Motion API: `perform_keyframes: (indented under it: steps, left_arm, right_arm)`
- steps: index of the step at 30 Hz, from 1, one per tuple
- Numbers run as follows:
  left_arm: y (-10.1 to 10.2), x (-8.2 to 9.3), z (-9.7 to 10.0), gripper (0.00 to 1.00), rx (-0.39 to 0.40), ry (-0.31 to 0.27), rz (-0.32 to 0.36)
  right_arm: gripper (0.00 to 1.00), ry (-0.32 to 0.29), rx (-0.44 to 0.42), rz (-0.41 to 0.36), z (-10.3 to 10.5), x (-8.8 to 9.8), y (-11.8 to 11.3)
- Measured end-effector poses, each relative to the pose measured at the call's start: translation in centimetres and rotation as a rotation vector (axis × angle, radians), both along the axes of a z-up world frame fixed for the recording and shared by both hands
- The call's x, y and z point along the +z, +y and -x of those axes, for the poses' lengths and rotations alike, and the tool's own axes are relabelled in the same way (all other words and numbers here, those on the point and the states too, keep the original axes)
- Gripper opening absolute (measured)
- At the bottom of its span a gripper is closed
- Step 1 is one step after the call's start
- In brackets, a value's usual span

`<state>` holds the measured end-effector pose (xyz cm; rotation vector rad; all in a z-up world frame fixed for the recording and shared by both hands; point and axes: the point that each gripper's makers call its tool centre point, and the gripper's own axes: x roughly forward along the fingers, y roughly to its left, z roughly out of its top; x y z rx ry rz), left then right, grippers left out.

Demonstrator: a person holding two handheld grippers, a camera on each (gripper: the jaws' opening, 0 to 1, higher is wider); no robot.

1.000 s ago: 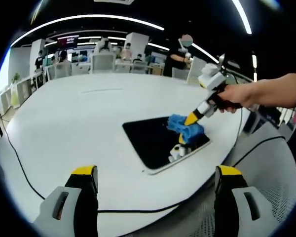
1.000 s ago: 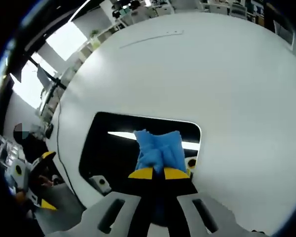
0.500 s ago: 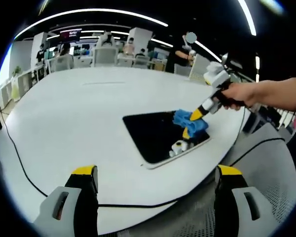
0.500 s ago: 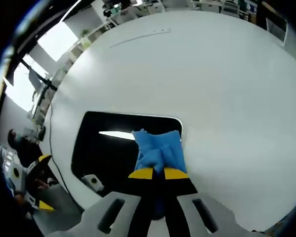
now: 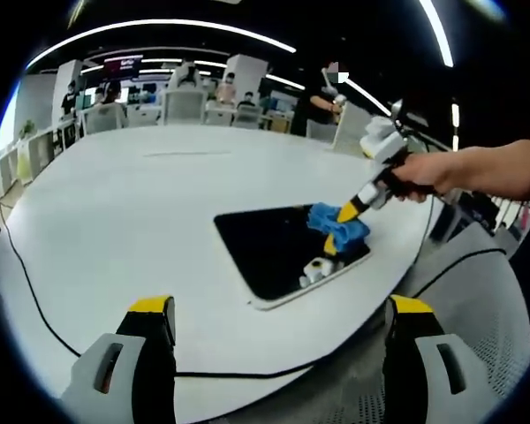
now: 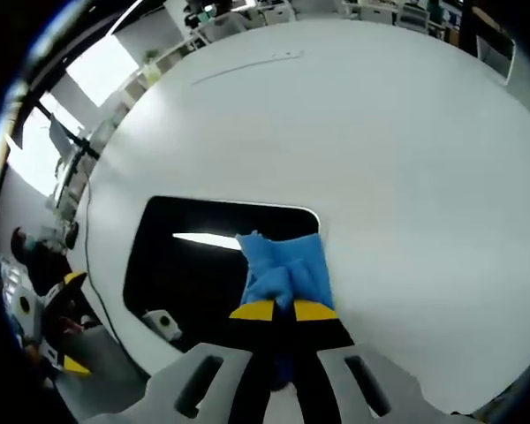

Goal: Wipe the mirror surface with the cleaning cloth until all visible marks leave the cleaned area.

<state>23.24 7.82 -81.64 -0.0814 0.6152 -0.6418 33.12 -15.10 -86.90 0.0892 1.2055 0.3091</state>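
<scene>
Wiping is under way: the right gripper (image 6: 276,310), jaws clamped on a soft, bunched blue cleaning cloth (image 6: 283,269), presses it onto the dark, glossy rectangular mirror (image 6: 194,265) lying flat on the smooth white round surface (image 6: 406,168). The next stroke likely needs even pressure across the uncovered glass. The left gripper (image 5: 278,322) hangs wide apart, empty, near the surface edge.

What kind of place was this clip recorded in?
Most likely an open-plan office or lab. A large white table carries the mirror, which the right gripper wipes with a blue cloth. Behind it are desks with chairs, seated people and long ceiling light strips.
</scene>
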Motion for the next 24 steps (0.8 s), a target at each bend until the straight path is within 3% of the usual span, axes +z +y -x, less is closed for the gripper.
perform_keyframes:
  steps: [24]
  left_arm:
    - [-0.45,-0.2,0.19,0.99,-0.03,0.008,-0.014]
  right_arm:
    - [0.0,-0.01,-0.006,0.019,0.29,0.03,-0.19]
